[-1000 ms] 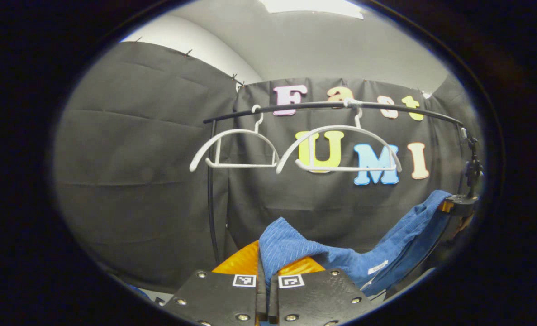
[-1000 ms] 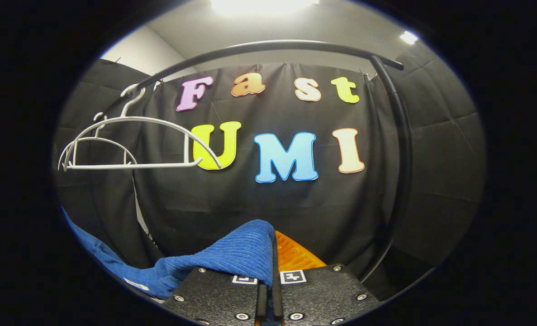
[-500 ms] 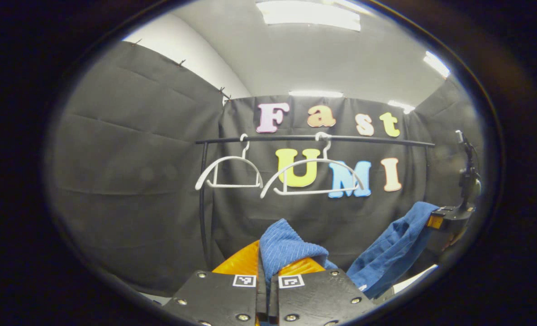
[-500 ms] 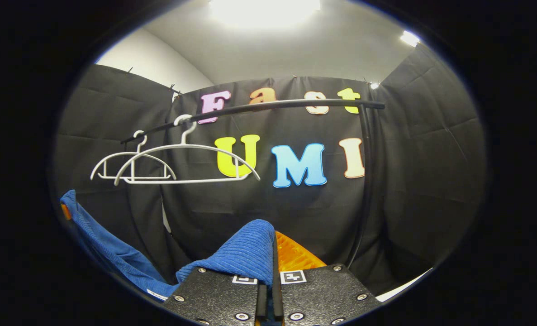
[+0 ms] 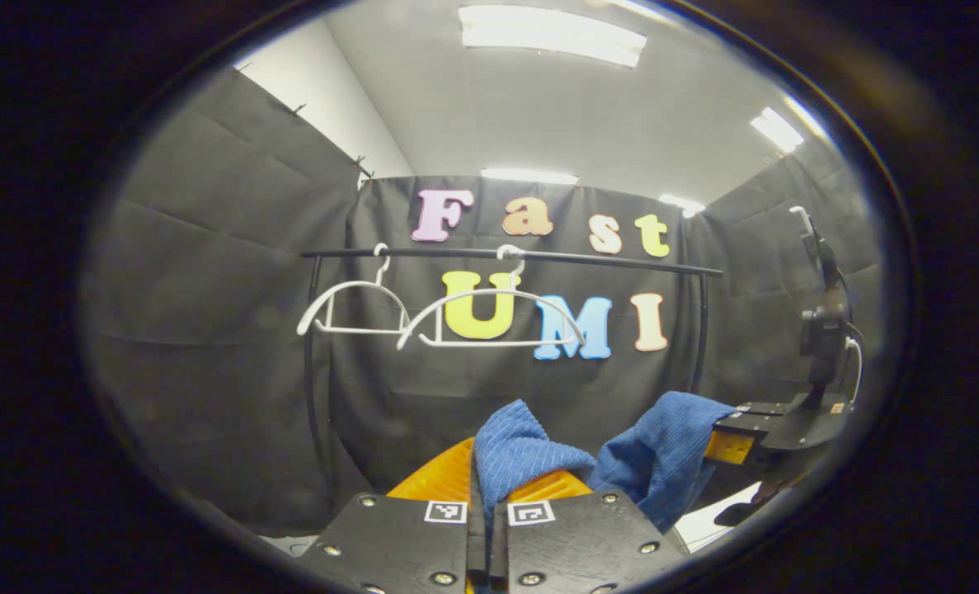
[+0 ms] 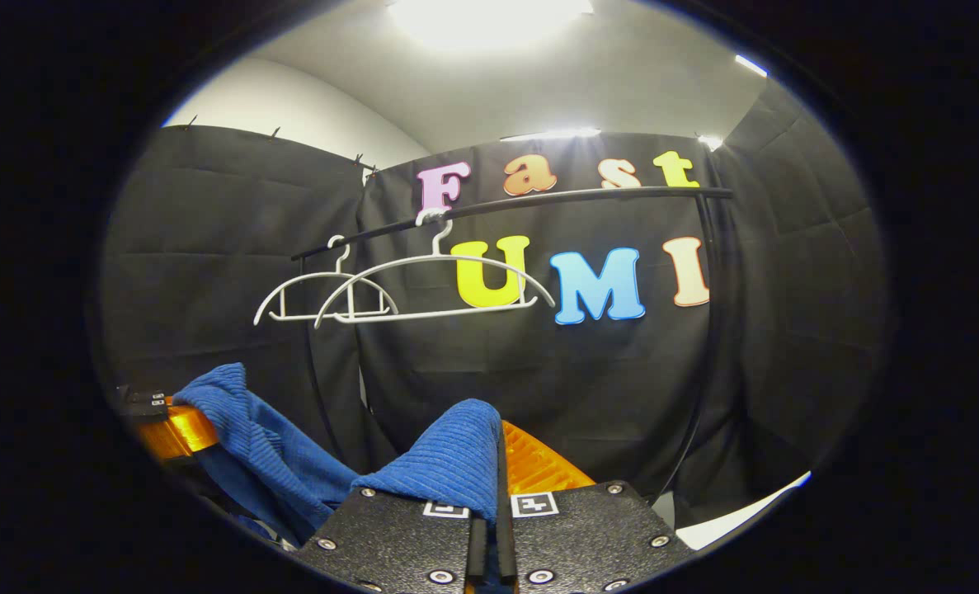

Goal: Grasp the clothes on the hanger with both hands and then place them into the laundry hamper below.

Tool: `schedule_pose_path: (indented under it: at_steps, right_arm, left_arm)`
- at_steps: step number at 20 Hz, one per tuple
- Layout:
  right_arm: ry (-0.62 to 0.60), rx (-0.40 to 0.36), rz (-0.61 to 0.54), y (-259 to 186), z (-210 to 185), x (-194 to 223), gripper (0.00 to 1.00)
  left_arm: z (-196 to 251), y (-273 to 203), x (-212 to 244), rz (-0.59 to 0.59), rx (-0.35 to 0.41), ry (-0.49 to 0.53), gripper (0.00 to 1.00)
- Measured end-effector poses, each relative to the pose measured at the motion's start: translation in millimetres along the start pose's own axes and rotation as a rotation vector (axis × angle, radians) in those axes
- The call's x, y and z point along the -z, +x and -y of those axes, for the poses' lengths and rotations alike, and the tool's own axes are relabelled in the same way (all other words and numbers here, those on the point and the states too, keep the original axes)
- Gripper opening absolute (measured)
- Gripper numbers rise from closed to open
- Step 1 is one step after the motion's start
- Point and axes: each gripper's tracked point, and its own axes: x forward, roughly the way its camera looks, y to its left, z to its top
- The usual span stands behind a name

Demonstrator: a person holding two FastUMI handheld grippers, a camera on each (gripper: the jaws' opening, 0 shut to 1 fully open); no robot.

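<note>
A blue ribbed garment (image 5: 670,445) hung slack between the two tools, clear of the two bare white hangers (image 5: 489,318) on the black rail (image 5: 538,257) behind. The left hand-held gripper (image 5: 479,528) was clenched on one bunched end, and the right hand-held gripper (image 6: 489,528) was clamped on the other, so the cloth's long axis ran side to side from tool to tool. The hamper was out of frame, so both ends, held about level, looked due to go straight down together, neither hand visibly nearer.
</note>
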Motion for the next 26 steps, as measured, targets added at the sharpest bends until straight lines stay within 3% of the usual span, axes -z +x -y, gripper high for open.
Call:
schedule_pose_path:
  at_steps: [8,16,26]
  right_arm:
    - [0.044,-0.052,-0.127,20.8,-10.6,89.0,0.05]
    - [0.056,-0.039,-0.334,33.8,-2.2,203.9,0.05]
    - [0.0,-0.046,-0.523,26.7,-9.9,298.8,0.05]
  left_arm:
    - [8.6,38.9,86.7,-0.086,0.002,-0.068,0.01]
    - [-14.1,31.0,199.9,-0.257,-0.067,-0.049,0.03]
    - [-26.7,22.2,311.3,-0.465,-0.107,0.001,0.04]
